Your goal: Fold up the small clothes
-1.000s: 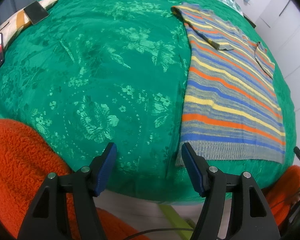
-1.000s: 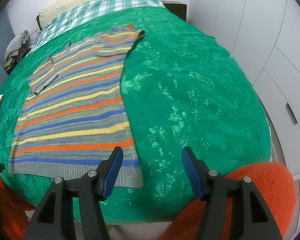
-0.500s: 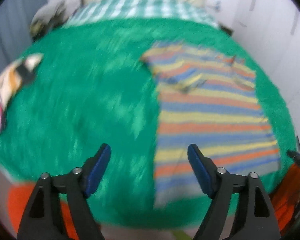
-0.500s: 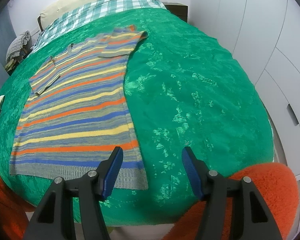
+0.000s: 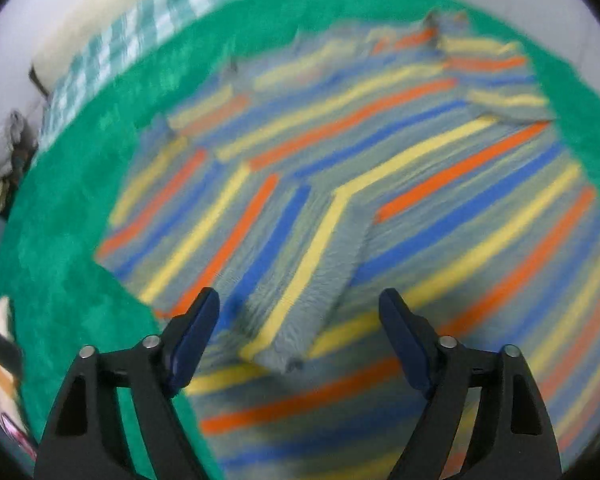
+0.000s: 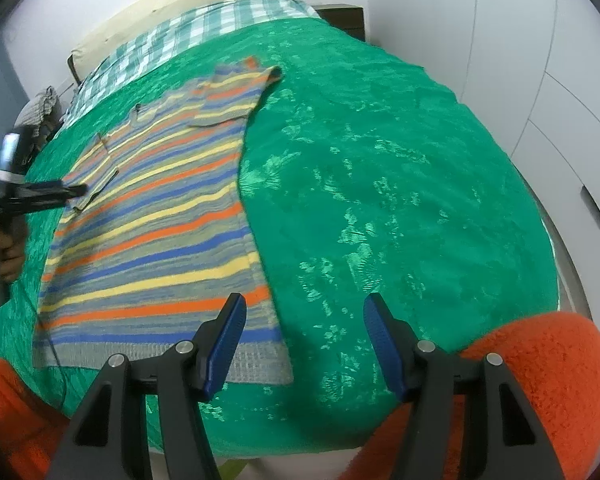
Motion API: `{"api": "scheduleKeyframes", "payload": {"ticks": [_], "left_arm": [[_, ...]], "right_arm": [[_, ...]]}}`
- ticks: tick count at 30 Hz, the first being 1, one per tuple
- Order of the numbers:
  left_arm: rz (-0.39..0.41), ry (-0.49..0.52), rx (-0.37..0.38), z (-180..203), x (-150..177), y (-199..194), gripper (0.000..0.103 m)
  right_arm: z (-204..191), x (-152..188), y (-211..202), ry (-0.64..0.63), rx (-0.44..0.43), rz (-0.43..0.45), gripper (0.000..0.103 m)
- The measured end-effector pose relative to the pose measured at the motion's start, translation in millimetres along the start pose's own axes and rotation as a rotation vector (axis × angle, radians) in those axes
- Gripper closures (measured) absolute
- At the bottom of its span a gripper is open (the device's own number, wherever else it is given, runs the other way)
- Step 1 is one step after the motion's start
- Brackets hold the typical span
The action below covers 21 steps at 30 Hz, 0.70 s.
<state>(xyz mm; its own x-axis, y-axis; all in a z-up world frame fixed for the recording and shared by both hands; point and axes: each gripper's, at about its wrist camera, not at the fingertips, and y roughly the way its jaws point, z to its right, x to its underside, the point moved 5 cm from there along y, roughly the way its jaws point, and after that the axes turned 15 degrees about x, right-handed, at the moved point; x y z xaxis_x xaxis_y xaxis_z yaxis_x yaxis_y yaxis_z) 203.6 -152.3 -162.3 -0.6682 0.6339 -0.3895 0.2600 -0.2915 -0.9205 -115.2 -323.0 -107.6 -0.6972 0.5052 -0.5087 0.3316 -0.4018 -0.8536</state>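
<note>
Left wrist view: the striped sweater [image 5: 380,184] is spread flat on the green bed cover [image 5: 60,280], and one sleeve [image 5: 300,280] is seen folded in across its body. The cuff of that sleeve lies just ahead of the left tongs [image 5: 300,312], between the two blue pads, but it is not touched. The left tongs have just been closing a little, yet they are held wide with nothing gripped. The sleeve's long side runs away from these tongs toward the collar. In the right wrist view, the sweater [image 6: 160,220] lies mostly to the left of the right tongs [image 6: 302,320], which are held apart and empty beside the hem corner. The left hand [image 6: 0,248] is judged nearer to the sleeve.
</note>
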Motion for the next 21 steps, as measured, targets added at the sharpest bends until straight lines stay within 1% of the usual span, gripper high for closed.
{"api": "scheduleKeyframes", "payload": {"ticks": [1, 2, 3, 4, 5, 6, 7, 9, 10, 11, 12, 13, 15, 16, 18, 21], "left_arm": [[0.003, -0.032, 0.036, -5.9, 1.3, 5.2, 0.035], [0.025, -0.065, 0.063, -12.0, 2.9, 3.2, 0.068], [0.036, -0.09, 0.062, -17.7, 3.2, -2.4, 0.097], [0.044, -0.135, 0.063, -27.7, 3.0, -12.0, 0.101], [0.104, -0.193, 0.092, -42.2, 3.1, -31.2, 0.1], [0.167, -0.251, 0.08, -62.0, 5.6, -52.5, 0.1], [0.208, -0.307, 0.064, -81.0, 10.9, -68.2, 0.1], [0.291, -0.498, 0.052, -136.3, 31.6, -100.6, 0.1], [0.325, -0.652, 0.026, -179.6, 53.1, -115.7, 0.1], [0.334, -0.733, 0.004, -205.6, 66.1, -118.7, 0.1], [0.332, -0.844, -0.038, -240.7, 88.0, -122.0, 0.1], [0.317, -0.912, -0.069, -265.0, 104.1, -120.8, 0.1], [0.286, -0.972, -0.097, -290.1, 123.5, -113.7, 0.101], [0.262, -0.981, -0.113, -297.9, 130.0, -107.7, 0.101], [0.238, -0.971, -0.154, -302.6, 132.8, -95.9, 0.101], [0.213, -0.972, -0.18, -301.7, 139.3, -82.7, 0.101]], "right_arm": [[0.1, 0.2, 0.9, 0.0, 0.002, -0.004, 0.042], [-0.1, -0.3, 1.8, 0.001, 0.005, -0.005, 0.042], [-0.5, -0.8, 2.3, 0.001, 0.008, -0.004, 0.042], [-1.3, -1.4, 2.7, -0.001, 0.009, -0.002, 0.042], [-2.1, -2.0, 3.0, -0.003, 0.01, 0.0, 0.042], [-2.9, -2.4, 3.3, -0.006, 0.01, 0.003, 0.042], [-3.2, -2.9, 3.6, -0.009, 0.011, 0.003, 0.042], [-4.5, -2.6, 4.3, -0.014, 0.011, 0.005, 0.042], [-4.8, -2.2, 4.7, -0.016, 0.011, 0.005, 0.042], [-5.5, -1.9, 5.1, -0.018, 0.011, 0.005, 0.042], [-7.0, -1.7, 5.4, -0.022, 0.009, 0.005, 0.042], [-8.1, -1.2, 5.3, -0.026, 0.008, 0.005, 0.042], [-11.6, -0.9, 5.8, -0.037, 0.007, 0.005, 0.042], [-13.1, -0.6, 6.2, -0.043, 0.008, 0.004, 0.042], [-15.7, 0.2, 6.6, -0.055, 0.003, -0.004, 0.042], [-14.9, -1.3, 5.8, -0.057, 0.005, -0.001, 0.042]]}}
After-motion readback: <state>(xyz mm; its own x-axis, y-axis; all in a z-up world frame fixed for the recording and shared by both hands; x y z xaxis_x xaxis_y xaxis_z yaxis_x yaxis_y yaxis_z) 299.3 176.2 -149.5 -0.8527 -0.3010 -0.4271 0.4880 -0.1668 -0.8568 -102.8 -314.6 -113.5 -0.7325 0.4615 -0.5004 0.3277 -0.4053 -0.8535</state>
